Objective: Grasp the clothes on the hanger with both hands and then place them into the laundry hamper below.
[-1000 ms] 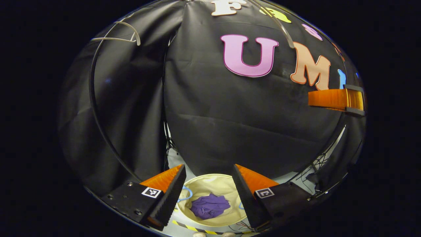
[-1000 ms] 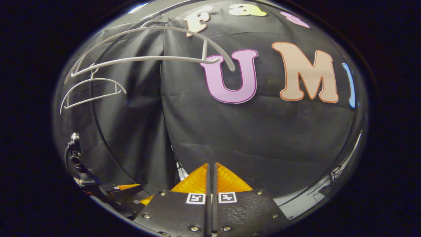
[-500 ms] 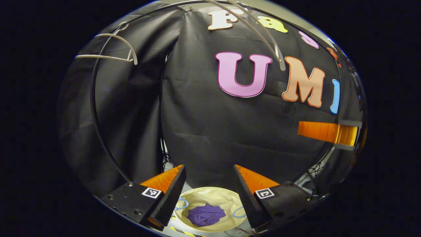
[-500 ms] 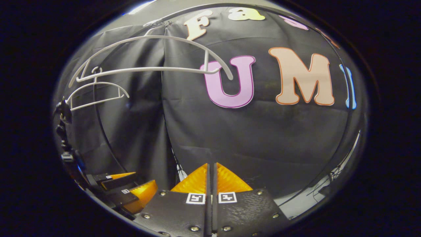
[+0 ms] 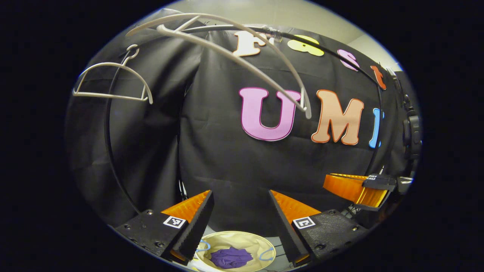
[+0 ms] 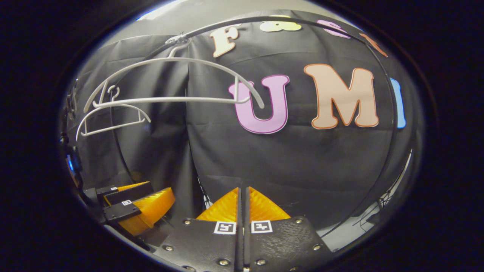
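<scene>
Hanging bare: two hangers [image 5: 113, 81] [image 5: 242, 64]

Dim booth light falls from above, brightening the pale ceiling strip at the top of both views. Fisheye distortion bows the hangers [image 5: 113, 81] and rail near the edges. Orange fingers [image 6: 227, 207] glow sharp, without glare.

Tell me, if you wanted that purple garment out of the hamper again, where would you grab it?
Probably its bunched top. The purple garment lies crumpled in the middle of the cream laundry hamper, whose round mouth opens upward, so come straight down from above and pinch a raised fold with the open left gripper.
</scene>
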